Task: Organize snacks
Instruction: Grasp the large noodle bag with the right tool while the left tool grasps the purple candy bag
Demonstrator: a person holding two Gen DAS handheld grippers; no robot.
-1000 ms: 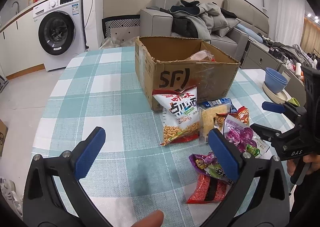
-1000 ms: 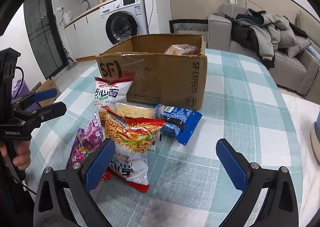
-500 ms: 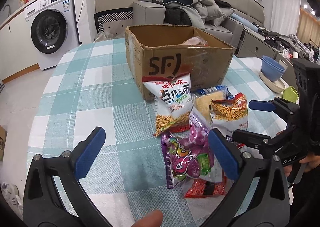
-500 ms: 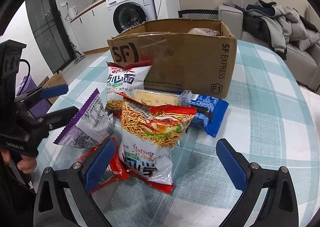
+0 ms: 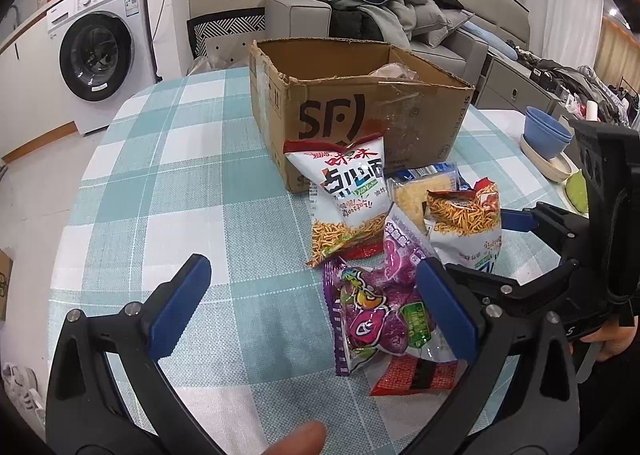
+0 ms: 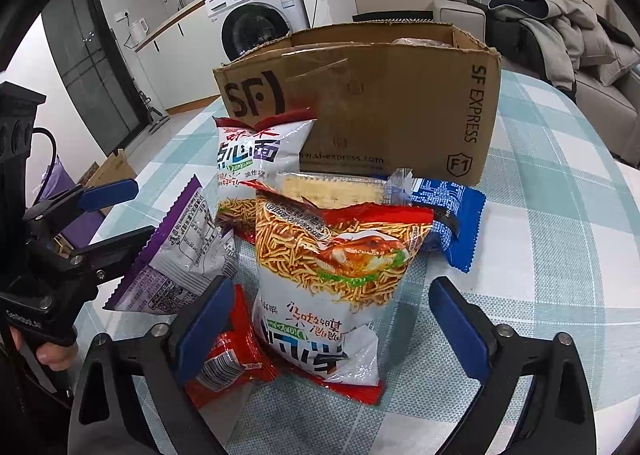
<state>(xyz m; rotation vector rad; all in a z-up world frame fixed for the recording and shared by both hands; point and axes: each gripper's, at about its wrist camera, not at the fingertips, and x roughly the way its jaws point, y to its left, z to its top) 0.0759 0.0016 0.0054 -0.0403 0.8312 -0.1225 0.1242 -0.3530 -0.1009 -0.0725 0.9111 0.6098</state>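
Observation:
A pile of snack bags lies in front of an open cardboard box (image 5: 360,111) (image 6: 380,95) on the checked table. My left gripper (image 5: 316,303) is open, just left of a purple bag (image 5: 376,315) (image 6: 180,255). My right gripper (image 6: 332,319) is open with a white noodle bag (image 6: 340,275) (image 5: 468,227) between its fingers, not touching it. A second white noodle bag (image 5: 348,195) (image 6: 252,151) leans on the box. A cracker pack (image 6: 332,187), a blue bag (image 6: 452,211) and a red bag (image 6: 228,359) (image 5: 416,375) lie around them.
A wrapped item (image 5: 396,71) sits inside the box. A blue bowl on a plate (image 5: 548,139) and a green object stand at the table's right edge. A washing machine (image 5: 100,51) and a sofa with clothes (image 5: 392,15) stand behind the table.
Both grippers moved closer to the pile. The white noodle bag now sits between the right gripper's fingers, and the purple bag is nearer the left gripper's right finger.

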